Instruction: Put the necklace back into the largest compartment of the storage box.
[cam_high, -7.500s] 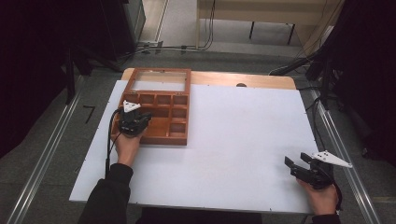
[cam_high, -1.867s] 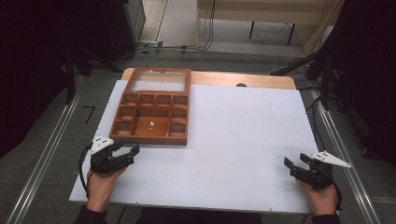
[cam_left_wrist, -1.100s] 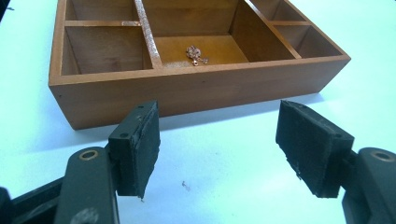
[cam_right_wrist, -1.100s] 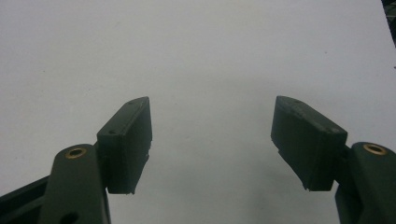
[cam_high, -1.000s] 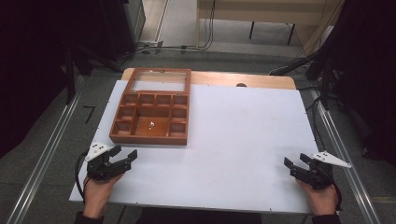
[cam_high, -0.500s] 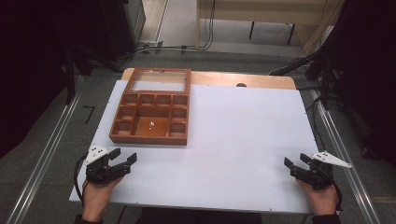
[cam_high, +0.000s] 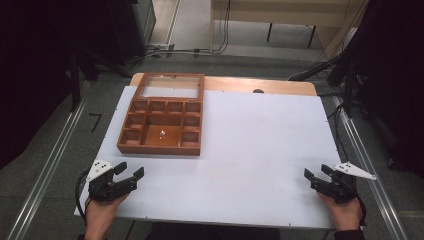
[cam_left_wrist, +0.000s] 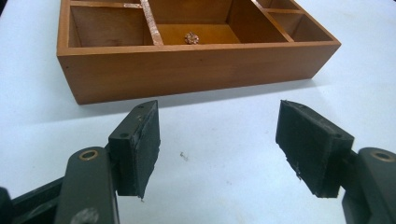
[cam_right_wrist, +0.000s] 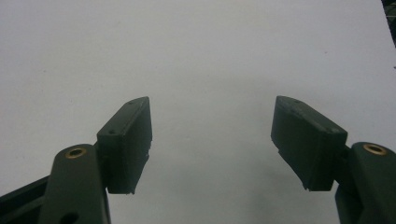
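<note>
High view: wooden box (cam_high: 162, 123) sits far-left on the table (cam_high: 260, 150), with a small trinket (cam_high: 163, 133) inside. Left gripper (cam_high: 131, 170) rests well nearer, jaws apart; right gripper (cam_high: 315, 173) near-right, jaws apart, both empty.

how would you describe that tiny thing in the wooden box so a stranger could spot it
On the white table, find the brown wooden box at the far left. In its large middle compartment lies a small shiny crumpled piece; every other compartment looks bare.
</note>
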